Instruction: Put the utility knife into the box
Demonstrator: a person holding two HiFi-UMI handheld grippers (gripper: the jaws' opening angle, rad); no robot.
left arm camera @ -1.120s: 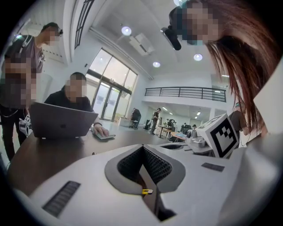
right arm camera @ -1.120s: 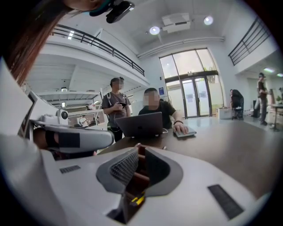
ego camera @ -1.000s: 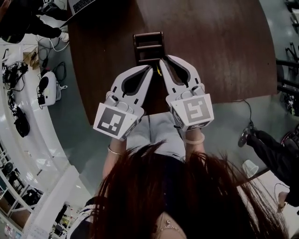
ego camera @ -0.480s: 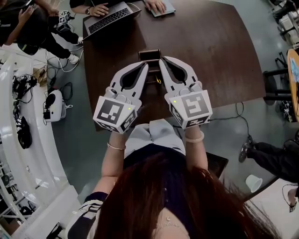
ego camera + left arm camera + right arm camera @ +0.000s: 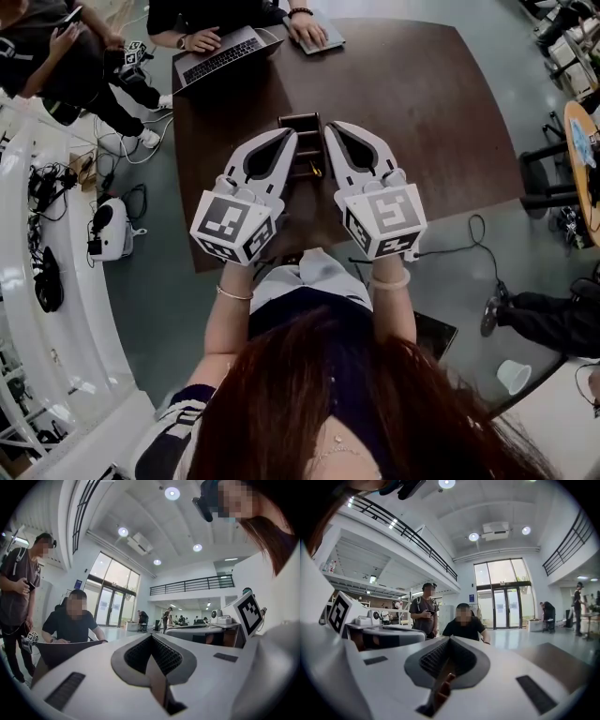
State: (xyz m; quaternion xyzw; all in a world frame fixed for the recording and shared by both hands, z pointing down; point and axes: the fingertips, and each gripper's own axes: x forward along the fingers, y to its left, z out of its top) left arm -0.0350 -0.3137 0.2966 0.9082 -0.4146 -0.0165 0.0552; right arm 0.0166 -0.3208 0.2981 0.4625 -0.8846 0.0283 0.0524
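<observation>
The left gripper is seen with its jaws closed together, tips touching. Beyond them an open laptop is faced by a seated person. At far left a phone is held by a standing person. A cube with a square marker is seen at right, and glass doors are set behind.

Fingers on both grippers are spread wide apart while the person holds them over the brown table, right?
Not quite. The left gripper and the right gripper each have their fingers pressed together, not spread wide apart. The left gripper view and the right gripper view show this straight on. The rest is right: the person holds both over the brown table.
</observation>
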